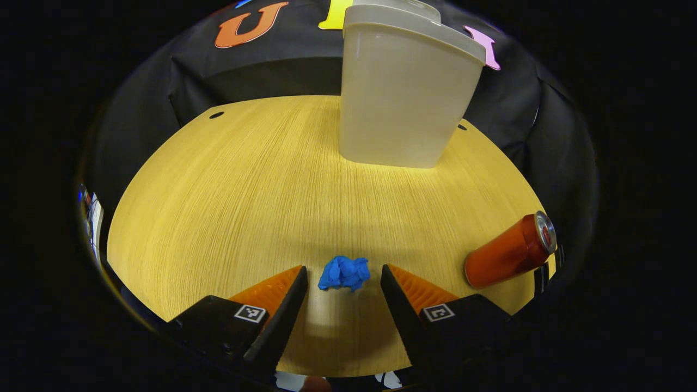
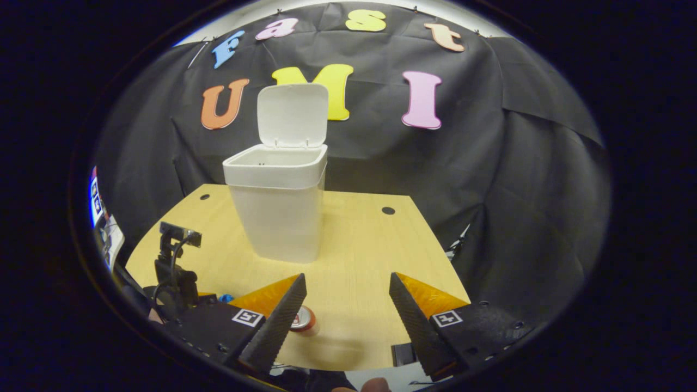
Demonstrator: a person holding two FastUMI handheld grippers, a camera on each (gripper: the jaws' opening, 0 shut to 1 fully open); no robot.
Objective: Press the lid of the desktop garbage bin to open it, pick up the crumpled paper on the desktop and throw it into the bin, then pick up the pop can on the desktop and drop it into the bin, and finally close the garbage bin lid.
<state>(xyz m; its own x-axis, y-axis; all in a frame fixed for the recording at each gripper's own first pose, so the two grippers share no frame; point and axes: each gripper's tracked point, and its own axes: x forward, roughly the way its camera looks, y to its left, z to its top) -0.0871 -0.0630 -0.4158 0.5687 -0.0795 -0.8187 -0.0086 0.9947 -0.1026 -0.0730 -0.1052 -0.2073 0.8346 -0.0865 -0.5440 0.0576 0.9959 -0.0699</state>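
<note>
A white garbage bin [image 2: 280, 212] stands on the wooden table [image 2: 370, 245] with its lid [image 2: 292, 115] swung up, so it is open; in the left gripper view the bin [image 1: 403, 98] rises at the far side. A blue crumpled paper [image 1: 344, 273] lies low on the table, just ahead of my left gripper [image 1: 344, 272], which is open with a finger on either side of it, apart from it. A red pop can [image 1: 511, 251] lies on its side to the right. My right gripper [image 2: 347, 283] hangs open above the table's near edge, the can [image 2: 304, 321] just beyond its left finger.
Small round holes [image 2: 387, 210] mark the table's far corners. The other gripper's body with its camera [image 2: 177, 267] shows low at the left of the right gripper view. Black cloth closes the booth behind and beside the table.
</note>
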